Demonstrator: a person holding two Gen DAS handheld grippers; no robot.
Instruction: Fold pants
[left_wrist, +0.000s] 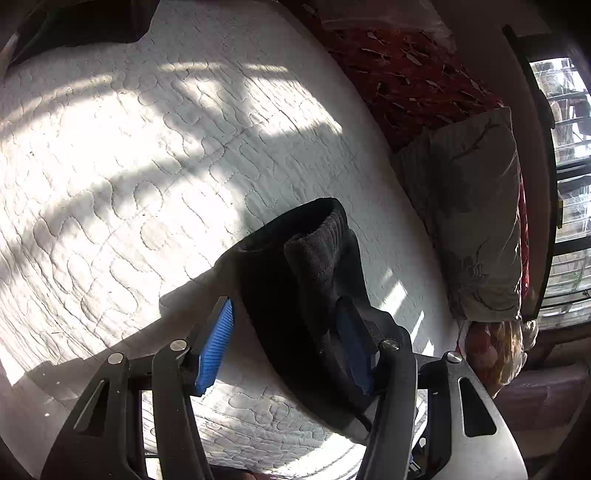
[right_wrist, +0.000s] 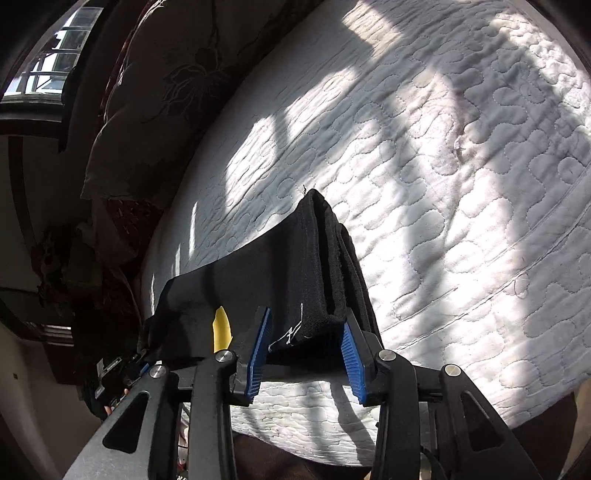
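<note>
- Left gripper (left_wrist: 284, 343), black two-finger frame with blue ribbed pads: jaws stand moderately wide. The left pad (left_wrist: 216, 347) is clear of the cloth with white mattress showing beside it; the right pad lies against or under the cloth edge. No squeeze is evident; judged released.
- Right gripper (right_wrist: 306, 350), same build: jaws moderately wide, one pad on each side of the cloth's near edge. Whether the pads touch it cannot be told; no clamping is evident.
- Folded black fabric pants (left_wrist: 306, 266): a thick, layered bundle lying on the mattress, lower centre of both wrist views, directly ahead of each tool.
- Long axis: in each view the bundle runs from between the fingertips up toward frame centre, ending in a rolled or stacked end (right_wrist: 325, 236).
- Nearness: both grippers sit at the bundle's near edge; neither is clearly closer.
- White quilted mattress (left_wrist: 147, 147): sunlit, striped with shadows, carrying the bundle.
- Grey floral pillow (right_wrist: 166, 74): upper left of the right view, well apart from the bundle.
- Judgement: the fold appears complete or nearly so; any remaining move would be withdrawal straight back without snagging the top layer.
</note>
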